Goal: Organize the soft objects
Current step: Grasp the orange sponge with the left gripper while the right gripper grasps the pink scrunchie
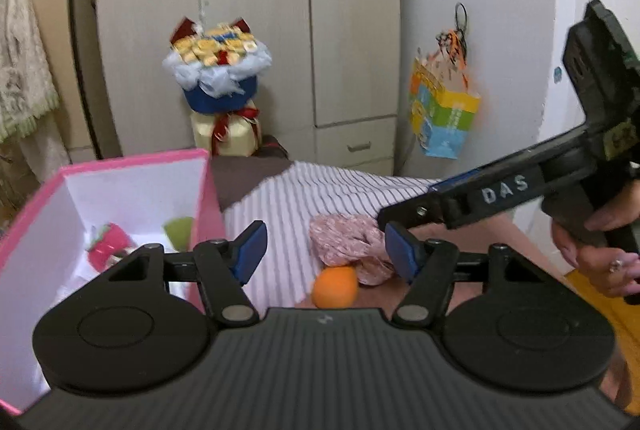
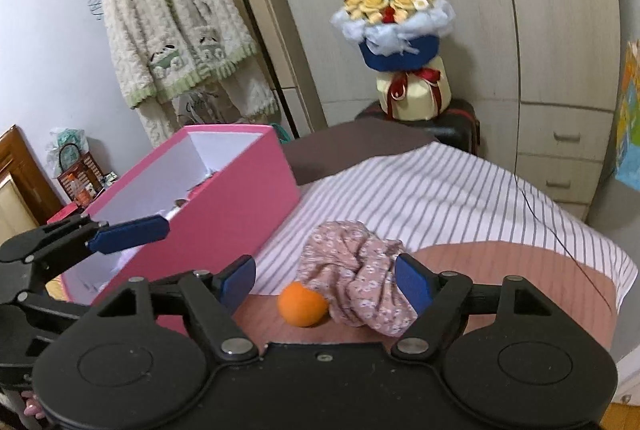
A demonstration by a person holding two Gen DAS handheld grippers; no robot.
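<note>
Now both grippers, left gripper (image 1: pixel 322 250) and right gripper (image 2: pixel 325 280), gape empty toward the floral cloth (image 2: pixel 352 286) (orange ball (image 2: pixel 303 304) touching it), pink box (image 2: pixel 224 206) waiting alongside.

Left gripper (image 1: pixel 324 250) fingers spread, empty; right gripper (image 2: pixel 326 280) fingers likewise spread, empty.

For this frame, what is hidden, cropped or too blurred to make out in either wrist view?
- Pink box contents: right wrist view, near wall hides them; left wrist view shows only a red-pink item and a green one, blurred.
- Orange ball: left view, gripper body covers its underside.
- Floral cloth: its shape is unclear when bunched.
</note>
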